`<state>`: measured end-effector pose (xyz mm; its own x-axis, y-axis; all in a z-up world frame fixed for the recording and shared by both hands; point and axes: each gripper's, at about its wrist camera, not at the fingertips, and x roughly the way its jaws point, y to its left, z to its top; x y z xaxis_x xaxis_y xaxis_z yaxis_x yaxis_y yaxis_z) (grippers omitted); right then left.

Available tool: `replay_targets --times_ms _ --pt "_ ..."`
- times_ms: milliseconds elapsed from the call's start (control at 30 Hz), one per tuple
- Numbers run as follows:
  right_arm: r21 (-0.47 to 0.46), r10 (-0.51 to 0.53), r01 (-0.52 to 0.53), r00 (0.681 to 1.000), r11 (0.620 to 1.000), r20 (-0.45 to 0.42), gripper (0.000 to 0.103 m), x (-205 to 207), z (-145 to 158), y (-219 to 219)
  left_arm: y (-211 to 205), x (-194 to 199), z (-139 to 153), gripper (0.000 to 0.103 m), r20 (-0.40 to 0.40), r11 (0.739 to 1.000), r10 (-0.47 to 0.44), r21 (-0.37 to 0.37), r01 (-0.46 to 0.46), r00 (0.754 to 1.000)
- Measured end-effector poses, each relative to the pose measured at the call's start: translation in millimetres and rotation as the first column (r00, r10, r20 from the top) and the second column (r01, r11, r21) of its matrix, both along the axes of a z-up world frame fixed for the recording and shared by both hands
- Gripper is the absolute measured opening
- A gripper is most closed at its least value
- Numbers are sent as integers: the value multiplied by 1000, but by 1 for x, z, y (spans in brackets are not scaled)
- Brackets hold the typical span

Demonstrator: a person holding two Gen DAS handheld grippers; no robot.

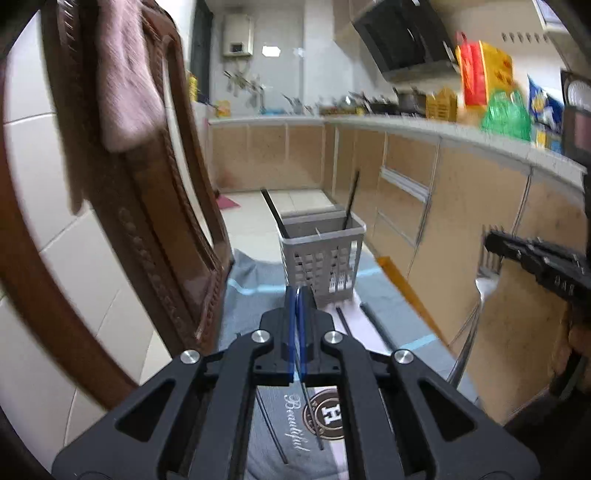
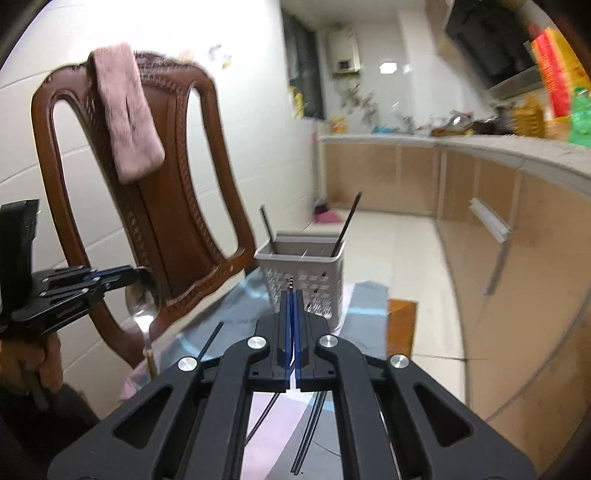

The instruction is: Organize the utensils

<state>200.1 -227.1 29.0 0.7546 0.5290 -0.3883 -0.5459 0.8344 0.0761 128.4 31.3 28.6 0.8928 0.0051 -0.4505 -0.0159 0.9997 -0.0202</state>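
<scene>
A grey perforated utensil basket [image 1: 322, 254] stands upright near the far end of the tabletop [image 1: 255, 284], which is covered with a grey-blue cloth. Two black chopsticks lean out of the basket — one [image 1: 275, 213] tilting toward eleven o'clock, the other [image 1: 351, 199] toward one o'clock. More black chopsticks [image 1: 376, 325] lie loose on the cloth at about five o'clock from the basket, and others lie nearer the cameras, partly hidden under the tool frames.

The left tongs [image 1: 297, 295] are pressed together, blue pads meeting, with their tips just in front of the basket's base in the left wrist view. The right wrist view shows these left tongs [image 2: 138, 275] clamped on the bowl end of a metal spoon [image 2: 142, 314], which hangs down with its handle pointing toward six o'clock above the tabletop edge. A hand [image 2: 44, 363] grips the tool's handle below.

The right tongs [image 2: 291, 299] are also together. In the left wrist view the right tongs [image 1: 489, 240] appear at three o'clock, clamped on a fork [image 1: 487, 264] whose tines point downward; the picture is blurred there.

A carved brown wooden chair [image 2: 155, 206] stands at nine o'clock of the basket, its back rising above the tabletop, with a pink towel [image 2: 127, 110] draped over the top rail. Beyond, at twelve to two o'clock, a run of tan kitchen cabinets [image 2: 373, 173] carries a cluttered worktop, with a black range hood [image 1: 402, 33] above and bright red, yellow and green bags [image 1: 491, 88] at the right.
</scene>
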Motion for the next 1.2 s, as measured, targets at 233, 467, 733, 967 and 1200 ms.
replay_targets --times_ms 233,467,733,967,1200 --pt "28 -155 153 985 988 74 2 -38 25 -8 -7 -40 34 1 101 998 65 6 -66 993" --pt "4 -191 191 977 982 96 2 -47 23 -15 -7 -51 38 1 100 998 68 2 -68 993" --pt "-4 -195 196 977 981 85 2 -52 18 -15 -6 -45 30 1 69 999 52 -17 -51 996" --pt "-4 -191 192 979 981 76 2 -53 15 -15 -3 -40 21 1 42 998 55 -26 -54 998" --pt "0 -195 196 978 981 68 2 -49 8 -15 2 -23 37 1 57 997 78 -14 -77 995"
